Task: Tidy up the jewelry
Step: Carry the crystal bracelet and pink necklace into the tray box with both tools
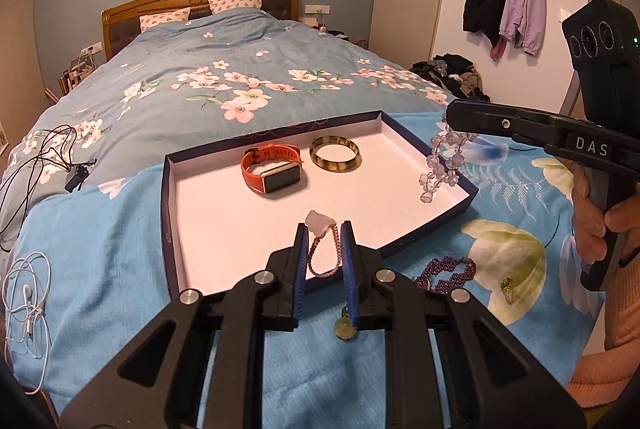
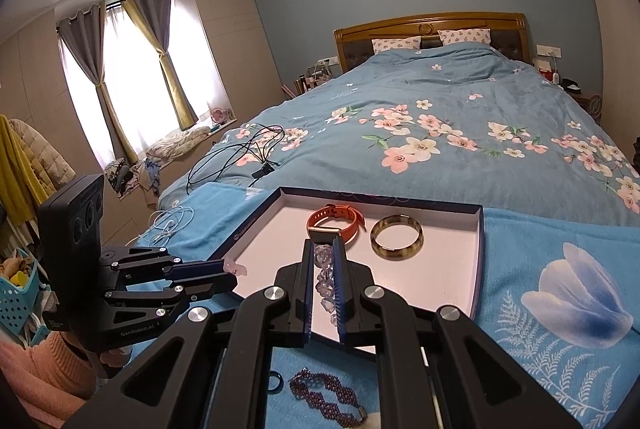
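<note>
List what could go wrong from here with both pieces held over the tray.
1. The bead strand dangles from the right gripper over the tray rim; lowered there, part may drape outside.
2. The left gripper holds the cord bracelet by thin cord; it could slip out early.
3. Dropped carelessly, either could tangle with the watch or bangle.

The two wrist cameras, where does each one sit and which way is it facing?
Left wrist: rides on the left tongs, looking down their fingers across the bed at the tray; they pinch a braided cord with a pale stone. The right tongs and a hand show at right.
Right wrist: rides on the right tongs, shut on a clear bead strand, facing the headboard; the left tongs show at left.
Shared: tray, orange watch, bangle.
</note>
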`<state>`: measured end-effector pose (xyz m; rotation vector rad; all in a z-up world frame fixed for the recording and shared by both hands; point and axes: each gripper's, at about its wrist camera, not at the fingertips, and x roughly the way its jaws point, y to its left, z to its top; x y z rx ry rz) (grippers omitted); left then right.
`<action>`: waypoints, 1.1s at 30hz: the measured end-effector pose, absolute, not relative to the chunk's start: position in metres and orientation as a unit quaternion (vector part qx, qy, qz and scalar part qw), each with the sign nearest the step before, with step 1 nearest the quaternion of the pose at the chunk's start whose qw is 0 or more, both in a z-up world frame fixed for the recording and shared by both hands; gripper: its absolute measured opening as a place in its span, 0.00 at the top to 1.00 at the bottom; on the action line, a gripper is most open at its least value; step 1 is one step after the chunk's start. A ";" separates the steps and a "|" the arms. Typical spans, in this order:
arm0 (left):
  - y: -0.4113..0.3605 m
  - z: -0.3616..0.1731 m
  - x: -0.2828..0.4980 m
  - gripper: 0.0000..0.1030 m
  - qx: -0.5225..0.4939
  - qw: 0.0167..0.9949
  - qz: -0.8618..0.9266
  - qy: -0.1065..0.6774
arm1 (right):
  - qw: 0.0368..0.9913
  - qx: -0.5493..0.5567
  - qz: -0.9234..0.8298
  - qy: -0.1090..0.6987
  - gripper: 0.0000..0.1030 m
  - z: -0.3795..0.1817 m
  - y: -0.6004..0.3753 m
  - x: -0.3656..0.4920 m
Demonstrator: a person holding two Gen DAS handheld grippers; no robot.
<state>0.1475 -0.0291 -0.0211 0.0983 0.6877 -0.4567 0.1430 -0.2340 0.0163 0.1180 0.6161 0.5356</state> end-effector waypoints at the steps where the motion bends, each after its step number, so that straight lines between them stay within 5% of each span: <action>1: -0.029 -0.021 0.149 0.84 0.047 0.915 -0.222 0.335 | 0.916 0.057 0.260 0.300 0.93 0.016 -0.234 0.144; 33: -0.037 -0.040 0.215 0.84 0.043 0.905 -0.201 0.373 | 0.908 0.065 0.251 0.328 0.93 -0.004 -0.213 0.206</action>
